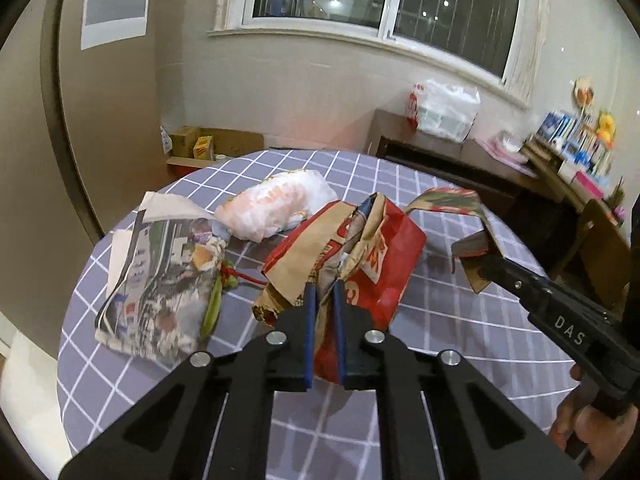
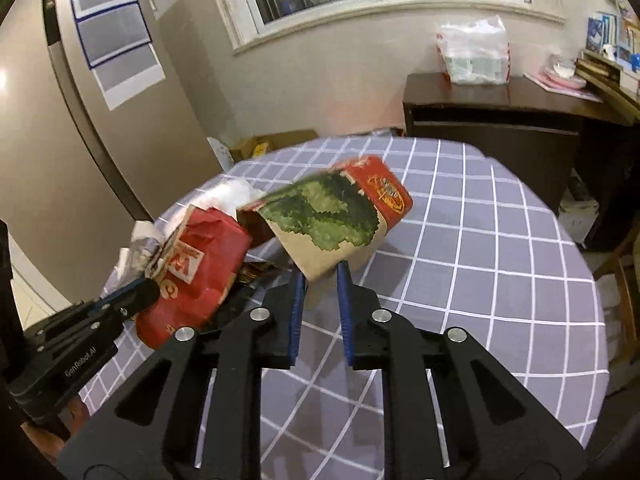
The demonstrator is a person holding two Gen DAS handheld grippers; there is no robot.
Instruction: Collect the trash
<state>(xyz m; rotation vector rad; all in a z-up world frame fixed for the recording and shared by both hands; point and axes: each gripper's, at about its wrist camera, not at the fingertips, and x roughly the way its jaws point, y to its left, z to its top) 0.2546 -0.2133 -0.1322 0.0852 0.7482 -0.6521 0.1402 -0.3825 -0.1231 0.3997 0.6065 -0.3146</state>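
Observation:
A crumpled red and brown paper bag (image 1: 384, 264) is raised over the round checked table (image 1: 460, 340). My left gripper (image 1: 323, 292) is shut on its torn brown rim. The right wrist view shows the same bag (image 2: 208, 264) with the left gripper (image 2: 154, 278) on it. My right gripper (image 2: 322, 276) is shut on the lower corner of a flattened paper carton (image 2: 332, 216) printed green and red, held just above the cloth. From the left wrist view the carton (image 1: 452, 200) and the right gripper (image 1: 486, 262) are at the right. Crumpled newspaper (image 1: 168, 280) and a white plastic wrapper (image 1: 280, 204) lie on the table.
A dark wooden cabinet (image 2: 492, 120) behind the table bears a white plastic bag (image 2: 472, 52). Cardboard boxes (image 1: 200, 144) sit on the floor by the wall. A shelf of books (image 1: 572, 140) and a wooden chair (image 1: 600, 248) are at the right. A person's hand (image 1: 592, 432) holds the right gripper.

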